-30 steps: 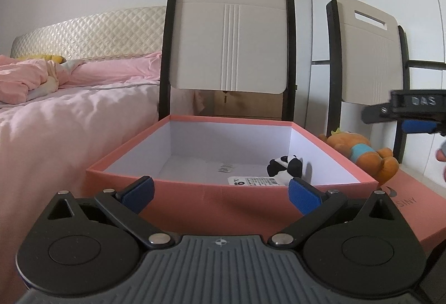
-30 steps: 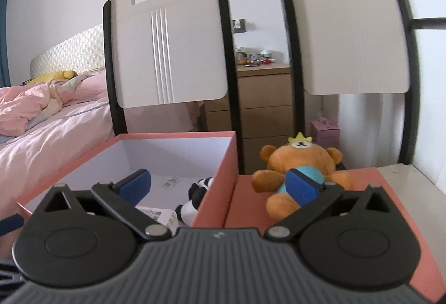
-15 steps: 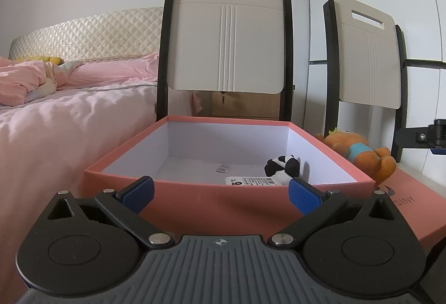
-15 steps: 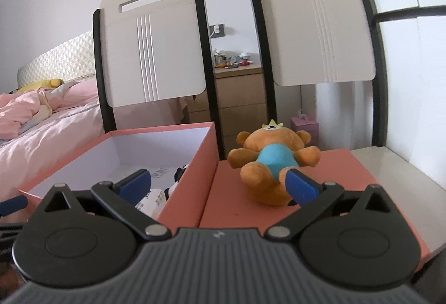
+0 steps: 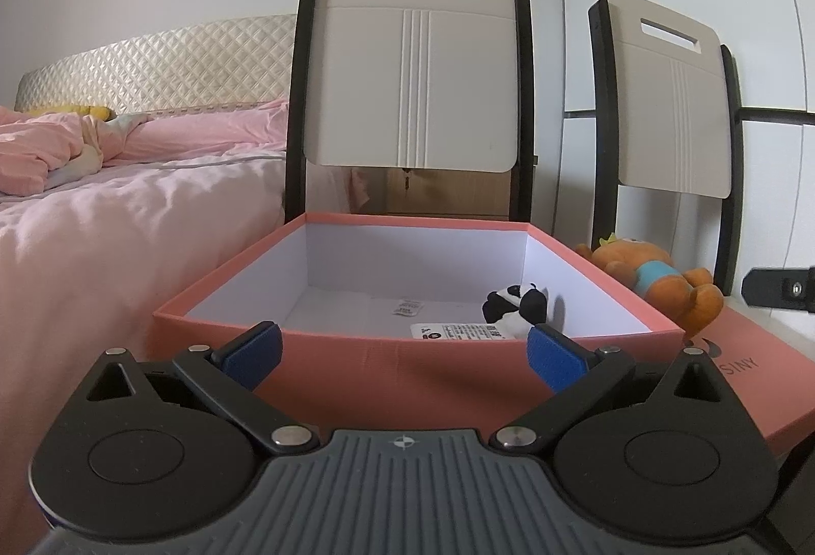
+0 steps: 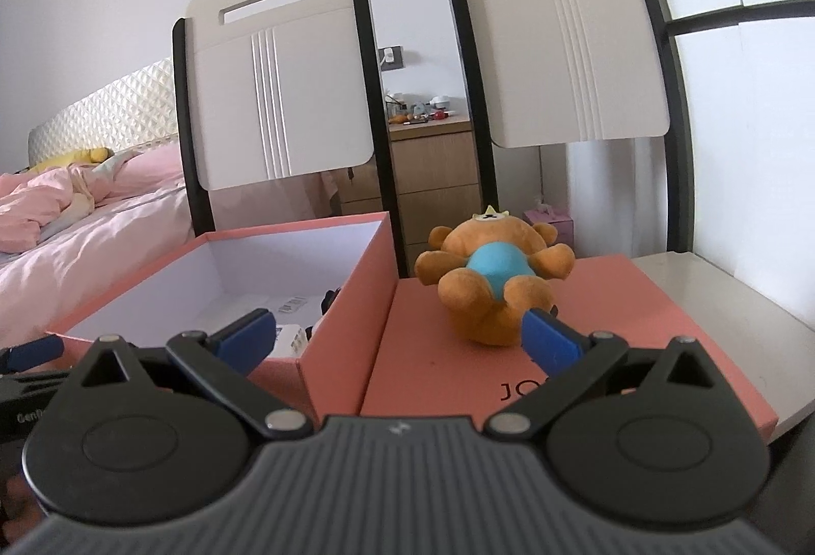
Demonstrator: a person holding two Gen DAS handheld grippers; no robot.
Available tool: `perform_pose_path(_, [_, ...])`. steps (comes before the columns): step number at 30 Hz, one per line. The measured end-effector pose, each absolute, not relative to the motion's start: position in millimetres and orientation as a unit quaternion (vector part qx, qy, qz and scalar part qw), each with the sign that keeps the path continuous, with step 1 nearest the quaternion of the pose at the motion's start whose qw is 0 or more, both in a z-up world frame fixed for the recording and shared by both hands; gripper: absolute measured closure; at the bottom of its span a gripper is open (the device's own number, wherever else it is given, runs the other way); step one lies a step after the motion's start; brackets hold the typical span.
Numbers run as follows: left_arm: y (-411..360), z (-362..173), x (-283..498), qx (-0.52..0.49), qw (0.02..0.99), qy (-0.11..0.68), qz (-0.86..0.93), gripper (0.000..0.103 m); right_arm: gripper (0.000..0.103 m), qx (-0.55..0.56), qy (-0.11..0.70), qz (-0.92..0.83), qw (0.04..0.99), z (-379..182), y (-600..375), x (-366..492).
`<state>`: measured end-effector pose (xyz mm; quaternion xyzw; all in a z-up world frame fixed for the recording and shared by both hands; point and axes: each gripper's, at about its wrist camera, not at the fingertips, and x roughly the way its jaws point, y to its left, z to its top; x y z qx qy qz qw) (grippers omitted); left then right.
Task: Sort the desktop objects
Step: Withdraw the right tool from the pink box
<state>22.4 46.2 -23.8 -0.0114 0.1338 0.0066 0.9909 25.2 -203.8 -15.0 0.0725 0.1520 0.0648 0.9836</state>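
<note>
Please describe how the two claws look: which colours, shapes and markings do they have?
Both claws look alike. The left claw and the right claw each have a grey ribbed body with a small cross-shaped mark, two round black housings with triangular cut-outs, black link arms on silver rivets, and blue pads on the fingertips. No cables or sleeves show.

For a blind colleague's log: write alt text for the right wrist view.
An open right hand-held gripper faces an orange plush bear in a blue shirt lying on a flat pink cardboard lid. Left of it sits an open pink cardboard box; two white chair backs stand behind.
</note>
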Motion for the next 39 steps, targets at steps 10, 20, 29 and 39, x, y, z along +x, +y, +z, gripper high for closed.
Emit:
perform_pose_path(10, [46, -22, 21, -0.010, 0.991, 0.132, 0.004, 0.000, 0.000, 0.076, 0.148, 0.055, 0.985, -17, -207, 17])
perform_pose_path(20, [46, -23, 22, -0.007, 0.991, 0.134, 0.005, 0.000, 0.000, 0.075, 0.148, 0.055, 0.985, -17, -208, 18])
perform_pose_path(29, [44, -22, 21, -0.005, 0.991, 0.132, 0.001, 0.000, 0.000, 0.078, 0.143, 0.060, 0.985, -12, -213, 19])
perform_pose_path(39, [46, -19, 18, -0.014, 0.992, 0.127, 0.003, 0.000, 0.000, 0.102, 0.135, 0.039, 0.985, 5, -238, 21])
